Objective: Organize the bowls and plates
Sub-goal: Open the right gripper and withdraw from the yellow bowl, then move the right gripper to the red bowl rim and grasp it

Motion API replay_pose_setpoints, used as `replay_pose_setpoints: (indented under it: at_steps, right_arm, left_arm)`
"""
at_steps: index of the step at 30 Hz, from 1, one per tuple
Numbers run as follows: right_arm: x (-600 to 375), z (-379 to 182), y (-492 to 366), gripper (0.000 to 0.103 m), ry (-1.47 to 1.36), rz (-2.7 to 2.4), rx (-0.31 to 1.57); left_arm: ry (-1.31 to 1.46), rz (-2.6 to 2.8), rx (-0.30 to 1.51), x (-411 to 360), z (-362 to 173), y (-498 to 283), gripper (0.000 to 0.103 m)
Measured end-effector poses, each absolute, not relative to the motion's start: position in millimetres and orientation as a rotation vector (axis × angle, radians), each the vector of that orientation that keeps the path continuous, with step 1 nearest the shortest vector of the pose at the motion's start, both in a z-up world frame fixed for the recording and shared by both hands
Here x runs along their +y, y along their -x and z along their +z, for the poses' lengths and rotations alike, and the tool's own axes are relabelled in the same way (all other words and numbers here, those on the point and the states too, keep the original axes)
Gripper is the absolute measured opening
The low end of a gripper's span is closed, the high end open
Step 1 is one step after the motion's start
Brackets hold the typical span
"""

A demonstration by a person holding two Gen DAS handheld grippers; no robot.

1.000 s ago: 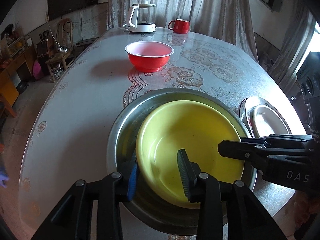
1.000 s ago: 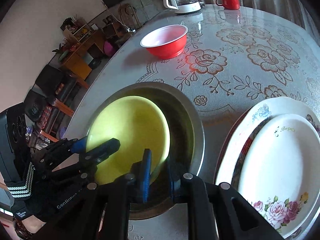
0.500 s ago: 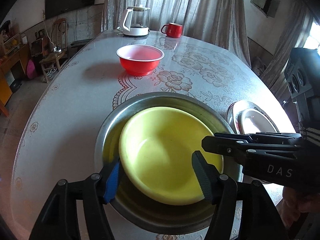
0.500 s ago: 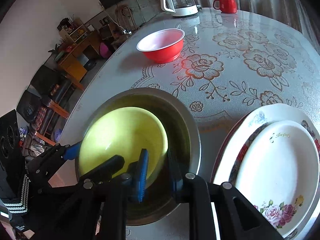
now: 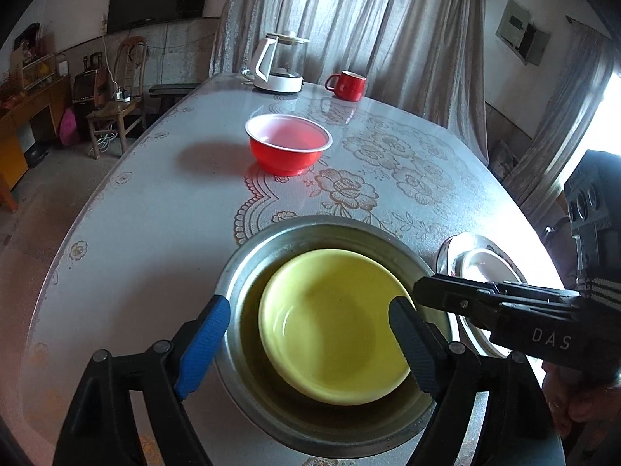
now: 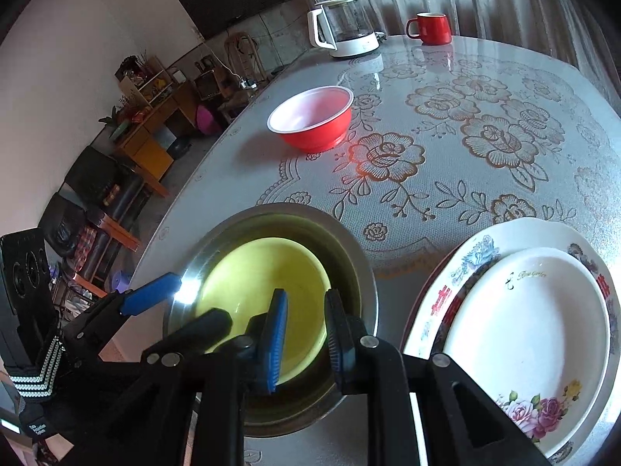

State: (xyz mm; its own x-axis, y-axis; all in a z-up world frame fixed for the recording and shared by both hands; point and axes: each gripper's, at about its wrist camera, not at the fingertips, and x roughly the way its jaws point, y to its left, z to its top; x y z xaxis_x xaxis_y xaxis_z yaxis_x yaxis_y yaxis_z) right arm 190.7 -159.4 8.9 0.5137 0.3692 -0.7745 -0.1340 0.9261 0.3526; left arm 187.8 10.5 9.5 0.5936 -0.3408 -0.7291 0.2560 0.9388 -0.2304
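A yellow bowl sat nested inside a larger steel bowl near the front edge of an oval table covered in a floral lace-pattern cloth. The left gripper hovered over the pair with its jaws spread wide, one blue-padded finger outside the steel bowl's left rim and the other above the yellow bowl's right side, holding nothing. The right gripper hung over the near rim of the steel bowl, its two fingers a narrow gap apart and clamped on nothing; one blue pad stood above the yellow bowl's edge and the other finger above the strip of steel between the two rims, though whether either touched could not be told. Just right of the steel bowl, at the table's front right edge, a smaller white plate printed with roses lay stacked on a larger patterned plate. A red bowl with a pale interior stood alone toward the middle of the table, well apart from the stack. At the far edge, before grey curtains, a glass kettle with a white handle stood beside a red mug.
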Motion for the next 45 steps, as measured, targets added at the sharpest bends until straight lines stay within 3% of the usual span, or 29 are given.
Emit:
replay_pose_setpoints:
  at_steps: [20, 38, 45]
  right_arm:
    - [-150.0, -2.0, -186.8, 0.021, -0.25, 0.375, 0.988]
    - [-159.9, 13.1, -202.4, 0.022, -0.221, 0.363, 0.974]
    - [-170.4, 23.2, -222.1, 0.03, -0.233, 0.364, 0.928]
  left_arm:
    - [-0.003, -0.203, 0.837, 16.9, 11.0, -184.7, 0.095]
    - [0.063, -0.211, 0.873, 30.5, 12.4, -207.4, 0.1]
    - [0.156, -0.21, 0.902, 48.2, 17.2, -229.9, 0.101]
